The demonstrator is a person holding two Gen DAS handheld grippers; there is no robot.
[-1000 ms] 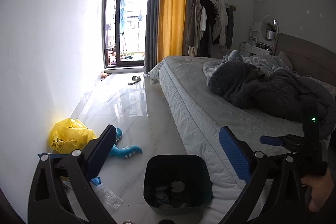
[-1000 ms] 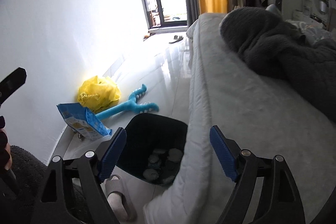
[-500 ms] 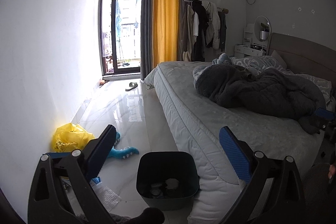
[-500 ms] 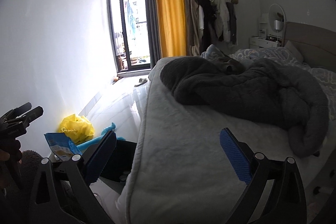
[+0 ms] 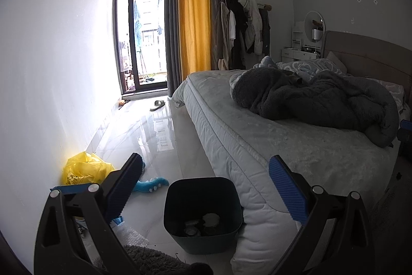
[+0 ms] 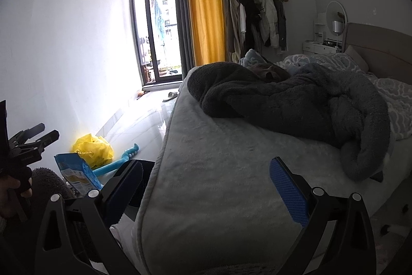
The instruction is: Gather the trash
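1. Left wrist view: I see the bin (image 5: 203,213) at the bottom centre of the frame, tight against the edge of the bed (image 5: 257,146), with a few pieces of trash already lying in its bottom, so I judge part of the job done. Still left on the floor at lower left are a yellow bag (image 5: 82,169), a blue snack packet (image 5: 69,189) and a scrap of bubble wrap (image 5: 131,236). My left tongs (image 5: 203,190) stand wide and hold nothing; the bin sits just below and between the fingers, the yellow bag to their left.

2. Right wrist view: my right tongs (image 6: 204,191) are spread wide and empty over the bed. The snack packet (image 6: 74,172) and yellow bag (image 6: 94,148) lie at lower left, well apart from the fingers. The bin (image 6: 144,184) peeks out behind the left finger.
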